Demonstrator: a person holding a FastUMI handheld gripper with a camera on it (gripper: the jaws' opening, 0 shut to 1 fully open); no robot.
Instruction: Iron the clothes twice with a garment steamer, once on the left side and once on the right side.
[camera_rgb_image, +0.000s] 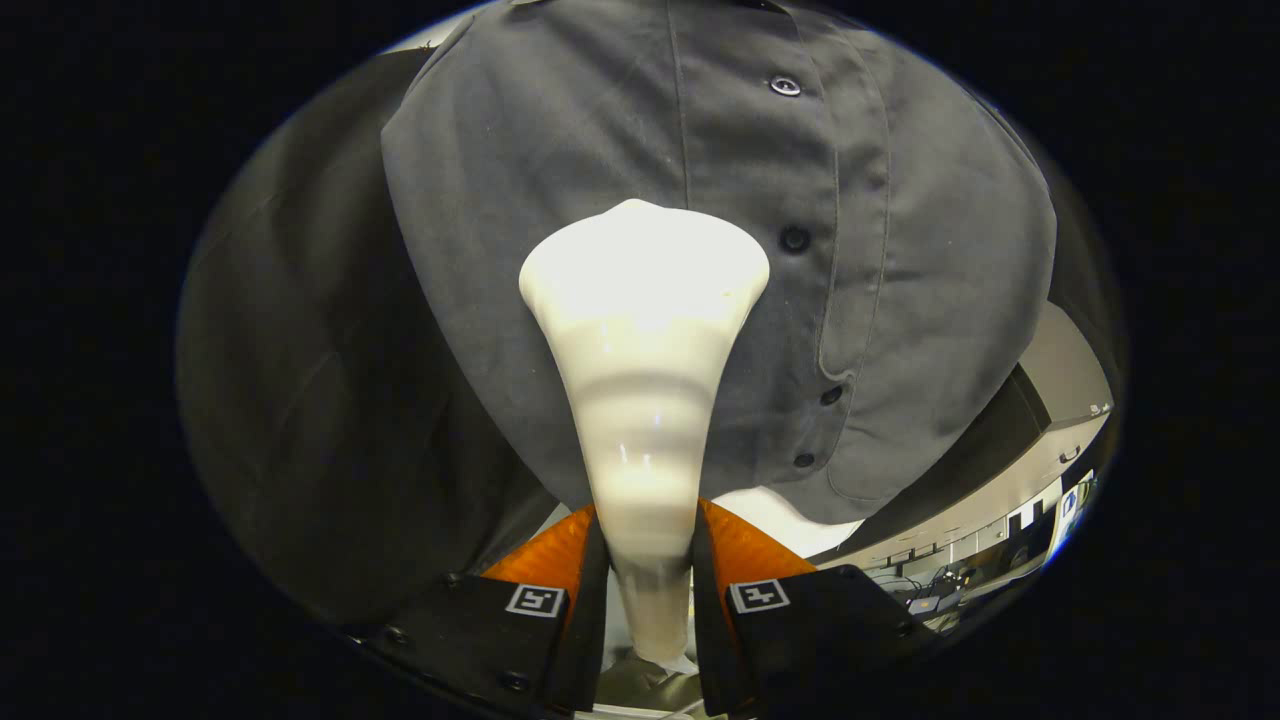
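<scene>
Jaws clamped on the garment steamer, its long axis pointing twelve o'clock at the shirt, left of the button placket.

We're in a lab-like recording booth: dark cloth wall behind a hung grey shirt, and past the cloth's edge a white-walled room with desks carrying cables and gear, office-style, small and blurry.
</scene>
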